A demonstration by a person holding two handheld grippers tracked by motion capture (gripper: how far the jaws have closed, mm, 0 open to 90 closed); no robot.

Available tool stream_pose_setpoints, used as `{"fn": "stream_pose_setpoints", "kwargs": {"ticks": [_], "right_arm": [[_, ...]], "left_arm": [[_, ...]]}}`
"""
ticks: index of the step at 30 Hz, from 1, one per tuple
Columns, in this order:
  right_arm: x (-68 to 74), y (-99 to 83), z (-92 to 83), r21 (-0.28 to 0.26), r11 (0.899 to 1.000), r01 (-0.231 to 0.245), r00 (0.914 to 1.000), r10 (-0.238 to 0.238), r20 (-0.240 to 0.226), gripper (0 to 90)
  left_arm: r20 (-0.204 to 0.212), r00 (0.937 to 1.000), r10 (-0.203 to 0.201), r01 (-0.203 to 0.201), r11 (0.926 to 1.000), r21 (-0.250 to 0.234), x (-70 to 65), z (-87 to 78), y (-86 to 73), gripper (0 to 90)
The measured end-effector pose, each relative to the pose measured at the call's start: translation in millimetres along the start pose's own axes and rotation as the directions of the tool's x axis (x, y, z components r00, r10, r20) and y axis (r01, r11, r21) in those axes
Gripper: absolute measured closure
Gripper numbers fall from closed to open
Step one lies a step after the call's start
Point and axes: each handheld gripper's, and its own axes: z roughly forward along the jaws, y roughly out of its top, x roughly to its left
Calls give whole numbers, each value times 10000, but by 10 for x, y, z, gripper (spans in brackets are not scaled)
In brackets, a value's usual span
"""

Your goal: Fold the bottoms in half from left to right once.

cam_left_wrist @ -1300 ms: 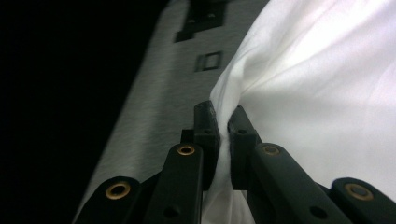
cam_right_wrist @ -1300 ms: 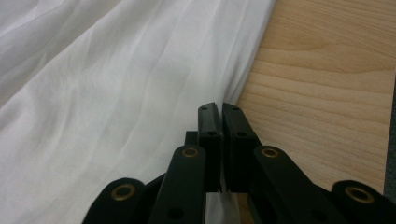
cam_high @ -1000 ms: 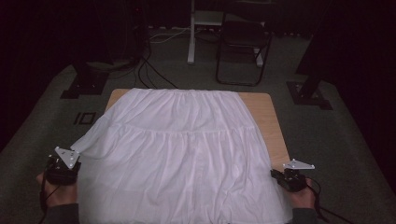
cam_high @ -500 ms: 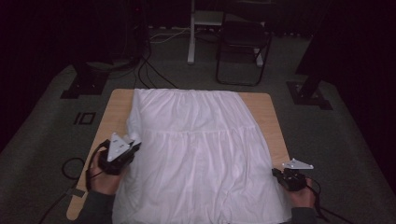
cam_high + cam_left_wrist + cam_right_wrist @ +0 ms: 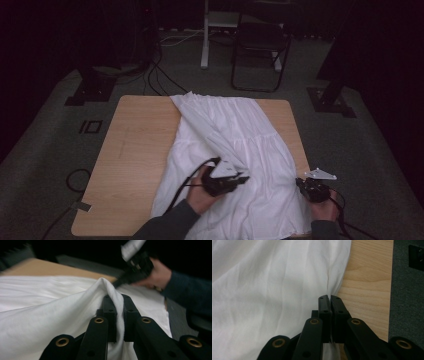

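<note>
A white garment lies on the wooden table, with its left side folded over toward the right. My left gripper is over the cloth near the front middle, shut on a raised fold of it. Its jaws have just eased open slightly, and the cloth is still pinched between them. My right gripper sits at the garment's front right edge, shut on the hem. In the left gripper view the right hand and its gripper are just beyond the lifted fold.
Bare tabletop shows left of the garment, and a strip of wood to its right. Behind the table stand a dark folding chair and a white pole. Cables lie on the grey floor, and stand bases flank the table.
My left gripper has swept from the table's front left corner to the front middle, dragging the garment's left side over itself and baring the wood. The right gripper has stayed put.
</note>
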Motion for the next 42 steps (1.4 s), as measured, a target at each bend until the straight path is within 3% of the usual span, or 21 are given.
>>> {"fn": "stream_pose_setpoints", "kwargs": {"ticks": [3, 4, 6, 10, 11, 13, 14, 15, 18, 21, 23, 25, 27, 29, 30, 32, 34, 35, 36, 40, 42], "right_arm": [[40, 13, -34, -59, 10000, 73, 9999, -72, 130, 702], [107, 54, -108, -390, 9991, 176, 9998, -172, 114, 605], [140, 87, -145, -539, 9982, 271, 9996, -264, 131, 580], [342, 265, -283, -1132, 9928, 397, 9979, -451, -462, 544], [492, 354, -349, -1486, 9877, 496, 9924, -656, -1045, 537], [572, 397, -376, -1624, 9854, 506, 9879, -732, -1365, 531], [749, 478, -423, -1851, 9809, 600, 9779, -950, -1861, 512], [749, 478, -423, -1851, 9809, 600, 9779, -950, -1861, 512], [1025, 566, -455, -1964, 9762, 921, 9626, -1378, -2333, 459], [1262, 594, -449, -1976, 9693, 1466, 9524, -1923, -2366, 374], [1411, 573, -362, -1609, 9713, 1751, 9495, -2098, -2331, 310], [1428, 562, -329, -1510, 9732, 1734, 9463, -2071, -2481, 300], [1468, 525, -241, -1111, 9765, 1845, 9448, -2074, -2535, 299], [1491, 490, -173, -636, 9732, 2212, 9503, -2297, -2100, 316], [1487, 477, -159, -445, 9718, 2315, 9531, -2357, -1898, 340], [1449, 462, -158, -253, 9723, 2322, 9549, -2328, -1841, 465], [1385, 448, -176, -112, 9715, 2367, 9488, -2336, -2125, 635], [1325, 431, -195, -65, 9726, 2322, 9490, -2280, -2179, 795], [1293, 426, -206, -106, 9750, 2220, 9507, -2188, -2199, 838], [1198, 438, -277, -553, 9831, 1744, 9602, -1822, -2119, 871], [1154, 459, -327, -825, 9847, 1533, 9645, -1673, -2042, 874]], "left_arm": [[446, 9979, -459, 430, 9970, 638, 71, 244, -111, 612], [440, 9972, -603, 575, 9964, 615, 92, 244, -149, 551], [486, 9953, -839, 814, 9954, 505, 149, 180, -200, 529], [-246, 9942, -1046, 1052, 9941, 269, 268, -89, -270, 484], [-488, 9931, -1068, 1081, 9938, 241, 296, -142, -288, 477], [-1173, 9873, -1070, 1105, 9936, 241, 383, -300, -364, 477], [-1375, 9840, -1134, 1178, 9927, 242, 413, -351, -397, 475], [-1672, 9782, -1231, 1290, 9913, 248, 455, -423, -446, 475], [-2512, 9552, -1565, 1685, 9853, 269, 572, -634, -626, 469], [-3431, 9211, -1840, 2097, 9770, 390, 654, -831, -837, 442], [-3846, 9000, -2052, 2443, 9682, 550, 699, -964, -1019, 420], [-4288, 8789, -2089, 2644, 9616, 735, 712, -1048, -1171, 414], [-4549, 8590, -2350, 3030, 9495, 817, 729, -1144, -1350, 401], [-4741, 8392, -2665, 3427, 9360, 804, 750, -1240, -1521, 399], [-4833, 8258, -2906, 3704, 9257, 763, 762, -1293, -1621, 398], [-4874, 8114, -3226, 4059, 9110, 728, 779, -1349, -1748, 395], [-4915, 7996, -3452, 4344, 8975, 765, 787, -1385, -1865, 393], [-4856, 7973, -3585, 4470, 8913, 759, 793, -1395, -1907, 396], [-4787, 7968, -3689, 4571, 8860, 781, 796, -1402, -1934, 400], [-4799, 7953, -3704, 4650, 8806, 909, 810, -1371, -1945, 416], [-4651, 8021, -3745, 4643, 8809, 915, 810, -1341, -1936, 426]]}}
